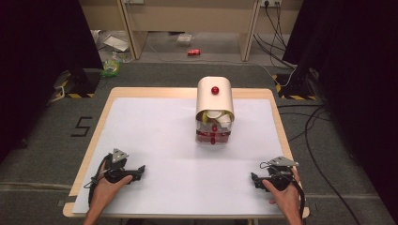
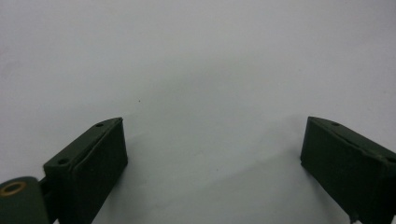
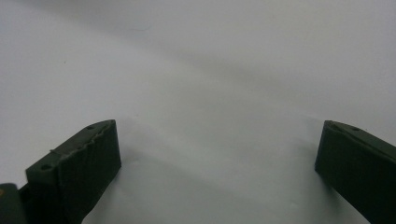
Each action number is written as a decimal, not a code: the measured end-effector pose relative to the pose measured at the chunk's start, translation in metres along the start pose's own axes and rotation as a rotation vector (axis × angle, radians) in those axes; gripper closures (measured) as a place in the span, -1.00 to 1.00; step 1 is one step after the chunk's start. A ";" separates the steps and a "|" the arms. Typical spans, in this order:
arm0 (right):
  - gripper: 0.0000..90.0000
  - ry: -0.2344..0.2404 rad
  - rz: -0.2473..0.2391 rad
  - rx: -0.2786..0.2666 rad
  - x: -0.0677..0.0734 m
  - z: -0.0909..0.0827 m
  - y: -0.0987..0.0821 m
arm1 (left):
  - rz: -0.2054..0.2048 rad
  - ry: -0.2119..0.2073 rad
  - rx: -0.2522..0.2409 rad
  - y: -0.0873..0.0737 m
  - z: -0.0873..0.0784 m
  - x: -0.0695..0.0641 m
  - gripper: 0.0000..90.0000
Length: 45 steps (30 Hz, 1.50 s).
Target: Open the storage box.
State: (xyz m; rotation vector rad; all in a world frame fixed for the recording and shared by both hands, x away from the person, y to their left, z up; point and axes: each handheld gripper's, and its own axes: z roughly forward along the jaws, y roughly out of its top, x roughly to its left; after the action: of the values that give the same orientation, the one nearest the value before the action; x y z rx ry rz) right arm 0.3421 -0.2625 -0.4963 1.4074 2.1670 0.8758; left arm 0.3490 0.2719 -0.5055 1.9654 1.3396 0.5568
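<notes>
White sheet-covered wooden surface (image 1: 155, 136) | your cream round-topped bread-bin-style box with red knobs (image 1: 215, 110) stands at 12 o'clock | your left hand-held gripper (image 1: 139, 170) at 7 o'clock, jaws apart, empty | your right hand-held gripper (image 1: 254, 178) at 5 o'clock, jaws apart, empty
</notes>
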 end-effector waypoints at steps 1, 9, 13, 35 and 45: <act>-0.99 0.000 0.000 -0.002 0.000 0.000 0.000 | 0.000 0.000 0.000 0.000 0.000 0.000 -0.86; -0.68 0.024 0.015 -0.063 -0.001 -0.005 0.002 | 0.000 0.000 0.000 0.000 0.000 0.000 -0.86; -0.65 0.027 0.017 -0.092 0.002 -0.009 0.006 | 0.000 0.000 0.000 0.000 0.000 0.000 -0.86; -0.59 0.122 -0.047 -0.145 0.038 -0.009 0.053 | 0.001 0.002 0.002 0.000 0.000 0.000 -0.86; -0.42 0.157 -0.081 -0.176 0.050 -0.021 0.075 | 0.002 0.002 0.002 0.000 0.000 0.000 -0.86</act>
State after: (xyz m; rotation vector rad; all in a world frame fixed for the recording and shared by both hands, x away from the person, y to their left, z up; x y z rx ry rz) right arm 0.3575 -0.2004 -0.4297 1.1938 2.1810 1.1501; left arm 0.3491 0.2718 -0.5054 1.9689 1.3398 0.5584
